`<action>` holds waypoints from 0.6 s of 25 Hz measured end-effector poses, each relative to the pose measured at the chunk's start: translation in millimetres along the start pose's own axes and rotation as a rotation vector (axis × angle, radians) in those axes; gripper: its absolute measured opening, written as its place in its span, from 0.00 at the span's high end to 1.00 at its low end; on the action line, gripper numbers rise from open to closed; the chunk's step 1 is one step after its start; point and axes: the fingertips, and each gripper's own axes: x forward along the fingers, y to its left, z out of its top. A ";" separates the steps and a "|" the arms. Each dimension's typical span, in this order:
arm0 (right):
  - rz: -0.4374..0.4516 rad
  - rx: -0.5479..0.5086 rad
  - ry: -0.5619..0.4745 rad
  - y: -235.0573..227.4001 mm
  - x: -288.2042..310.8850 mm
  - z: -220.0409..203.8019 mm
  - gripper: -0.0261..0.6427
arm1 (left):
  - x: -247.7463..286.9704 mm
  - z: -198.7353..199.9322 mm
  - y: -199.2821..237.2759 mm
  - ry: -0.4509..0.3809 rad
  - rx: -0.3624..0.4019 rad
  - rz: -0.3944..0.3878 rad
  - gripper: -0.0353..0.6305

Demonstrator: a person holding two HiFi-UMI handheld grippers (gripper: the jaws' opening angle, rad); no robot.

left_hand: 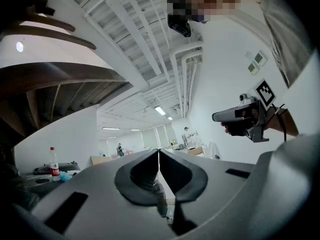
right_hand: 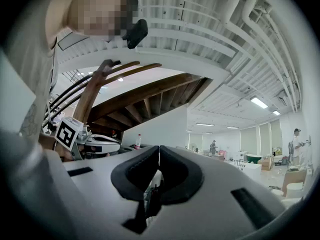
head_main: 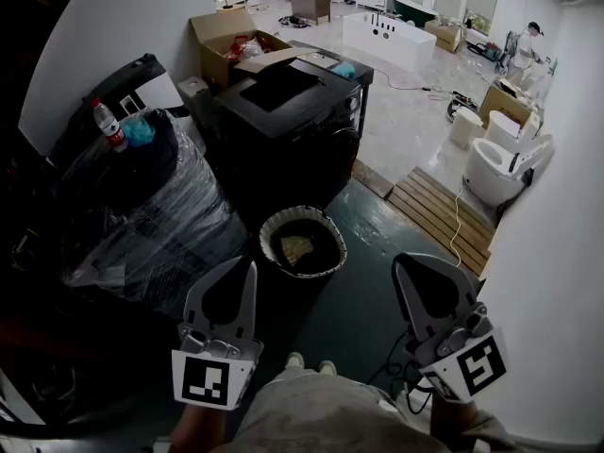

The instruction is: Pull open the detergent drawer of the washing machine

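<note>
The black washing machine stands in the middle distance of the head view, its front turned toward the right; I cannot make out its detergent drawer. Both grippers hang low and near me, well short of the machine. My left gripper is shut with nothing in it; its dark pads meet in the left gripper view. My right gripper is also shut and empty, its pads closed together. Each gripper shows in the other's view: the right gripper and the left gripper, both held level in the air.
A round woven basket sits on the dark floor between me and the machine. A plastic-wrapped bulk with a water bottle on top is at left. An open cardboard box stands behind the machine. A wooden pallet and a toilet are at right.
</note>
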 end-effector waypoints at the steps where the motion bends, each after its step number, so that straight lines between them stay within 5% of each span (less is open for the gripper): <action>1: -0.003 0.002 0.004 0.1 -0.8 -1.9 0.91 | -0.6 0.5 -0.2 -0.002 0.000 0.002 0.91; 15: 0.015 0.034 -0.014 1.2 -10.8 -4.5 0.91 | -5.3 1.5 -7.0 -0.010 -0.007 0.007 0.91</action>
